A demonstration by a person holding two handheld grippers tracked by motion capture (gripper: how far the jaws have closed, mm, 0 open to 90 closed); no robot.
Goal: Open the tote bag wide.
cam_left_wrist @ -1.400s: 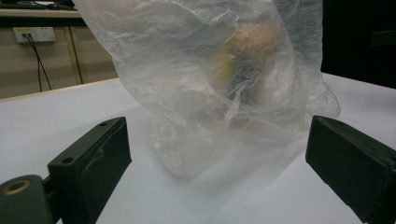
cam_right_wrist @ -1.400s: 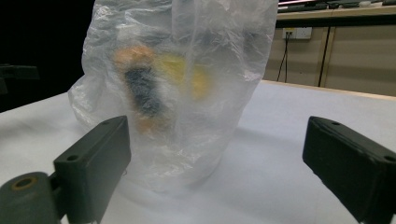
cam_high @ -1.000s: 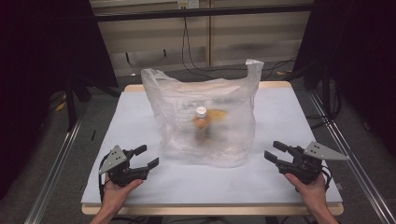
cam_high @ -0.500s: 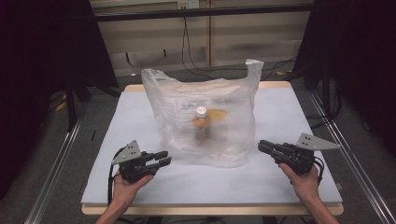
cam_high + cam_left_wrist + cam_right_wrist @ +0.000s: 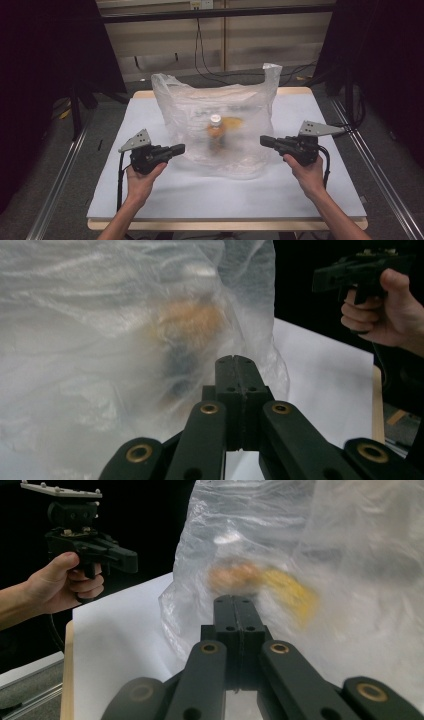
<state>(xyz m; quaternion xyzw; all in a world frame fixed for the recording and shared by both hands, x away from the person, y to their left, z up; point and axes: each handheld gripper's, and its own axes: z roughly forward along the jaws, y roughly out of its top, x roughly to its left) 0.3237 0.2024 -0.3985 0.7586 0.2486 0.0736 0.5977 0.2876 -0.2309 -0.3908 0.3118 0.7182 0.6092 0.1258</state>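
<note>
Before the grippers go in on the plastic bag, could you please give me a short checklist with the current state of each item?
1. Left gripper shut, nothing between its fingers: ok.
2. Right gripper shut, holding nothing: ok.
3. Both must open before grasping: not ok.
4. Plastic bag upright on the table, between the grippers: ok.
5. Bottle standing inside the bag: ok.
6. Handle loop reachable: cannot tell.
</note>
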